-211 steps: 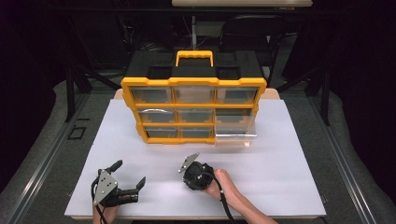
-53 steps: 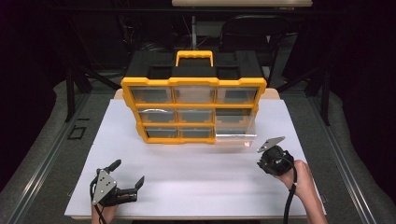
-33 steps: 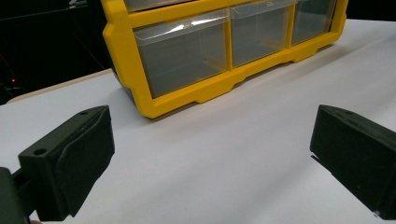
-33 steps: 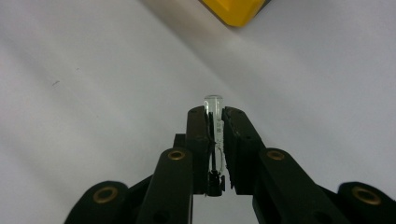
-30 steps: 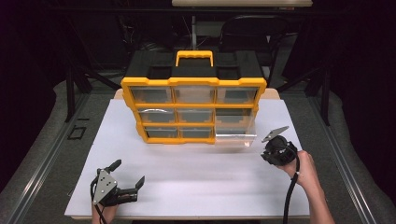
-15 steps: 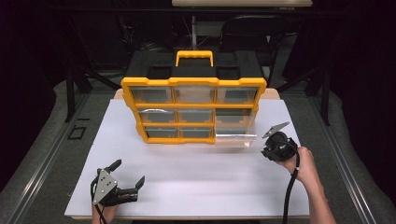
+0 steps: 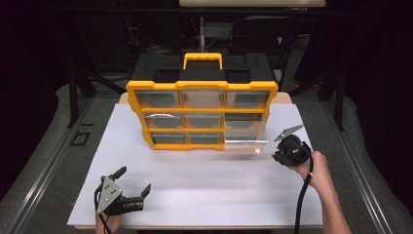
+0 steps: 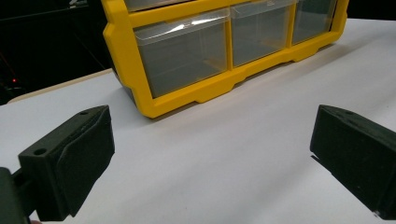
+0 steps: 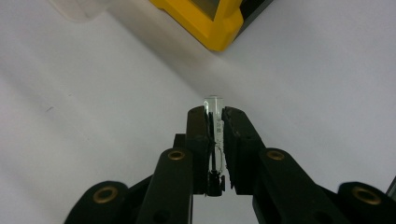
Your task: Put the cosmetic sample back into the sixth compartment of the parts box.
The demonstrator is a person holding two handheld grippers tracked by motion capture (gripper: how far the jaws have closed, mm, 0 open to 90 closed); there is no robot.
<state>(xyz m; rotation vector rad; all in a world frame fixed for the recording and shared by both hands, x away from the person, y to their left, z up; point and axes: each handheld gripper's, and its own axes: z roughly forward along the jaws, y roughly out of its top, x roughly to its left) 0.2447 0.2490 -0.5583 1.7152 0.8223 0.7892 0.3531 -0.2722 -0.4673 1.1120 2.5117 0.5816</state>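
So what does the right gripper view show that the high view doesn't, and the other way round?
Right gripper view: a small clear glass tube pinched in the right claw. High view: the whole yellow plastic drawer cabinet, its pulled-out clear plastic drawer, and the open left claw near the front edge. Both: the cabinet's yellow corner and the white table top.

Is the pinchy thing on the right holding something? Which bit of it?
Yes. The right hand-held gripper pinches a small clear glass tube along its lower length; only its rounded top pokes out above the jaws. The left hand-held gripper holds nothing.
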